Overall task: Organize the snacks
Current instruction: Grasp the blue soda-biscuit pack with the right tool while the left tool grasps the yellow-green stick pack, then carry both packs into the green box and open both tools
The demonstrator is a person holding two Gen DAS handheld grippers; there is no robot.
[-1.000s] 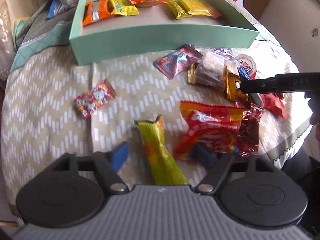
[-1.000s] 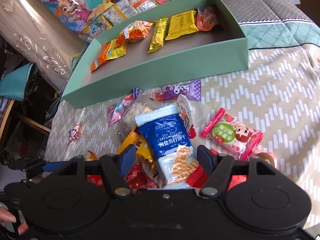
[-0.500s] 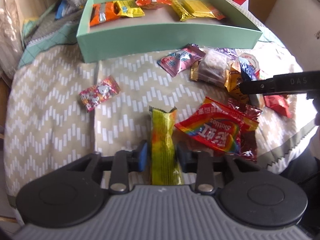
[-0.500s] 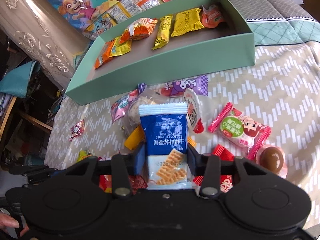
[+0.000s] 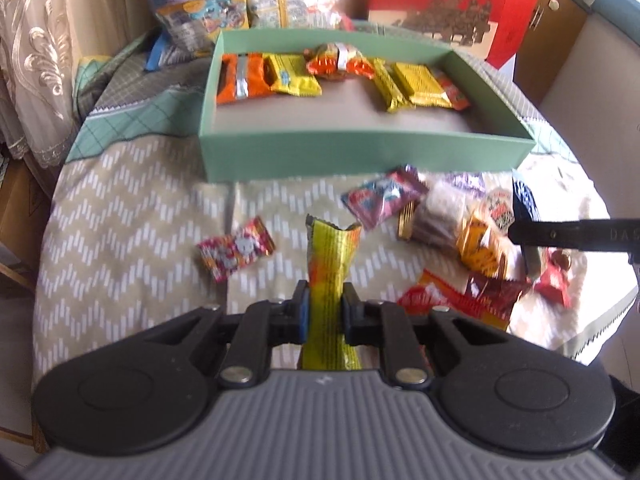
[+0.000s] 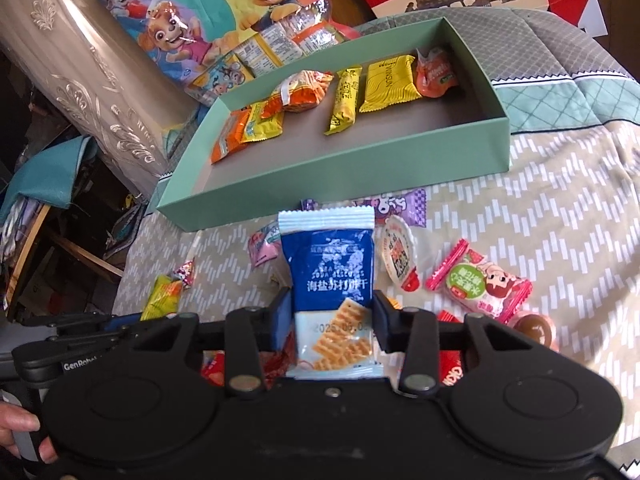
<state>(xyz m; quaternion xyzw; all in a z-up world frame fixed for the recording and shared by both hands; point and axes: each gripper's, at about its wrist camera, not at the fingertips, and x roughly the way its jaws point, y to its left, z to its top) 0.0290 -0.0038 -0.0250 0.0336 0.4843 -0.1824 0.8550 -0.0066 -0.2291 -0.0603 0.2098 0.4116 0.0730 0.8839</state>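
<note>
My left gripper (image 5: 324,300) is shut on a long yellow-green snack bar (image 5: 330,264), which stands up off the zigzag cloth between the pads. The jaws of my right gripper (image 6: 332,308) are closing on a blue cracker packet (image 6: 328,264), and both pads press its sides. A mint-green box (image 5: 360,152) lies beyond both grippers, with several orange and yellow packets along its far side. The same box (image 6: 360,172) also appears in the right wrist view. The right gripper's finger (image 5: 560,234) reaches in from the right edge of the left wrist view.
Loose snacks lie heaped in front of the box: a pink packet (image 6: 480,284), a small red candy (image 5: 236,254), a red bag (image 5: 452,300). A cartoon-printed bag (image 6: 224,20) and a red carton (image 5: 448,4) stand behind the box. The table's edge runs close on the right.
Both grippers closed on their packets, the left on the yellow-green bar and the right on the blue crackers. Both then rose, lifting the packets off the cloth.
</note>
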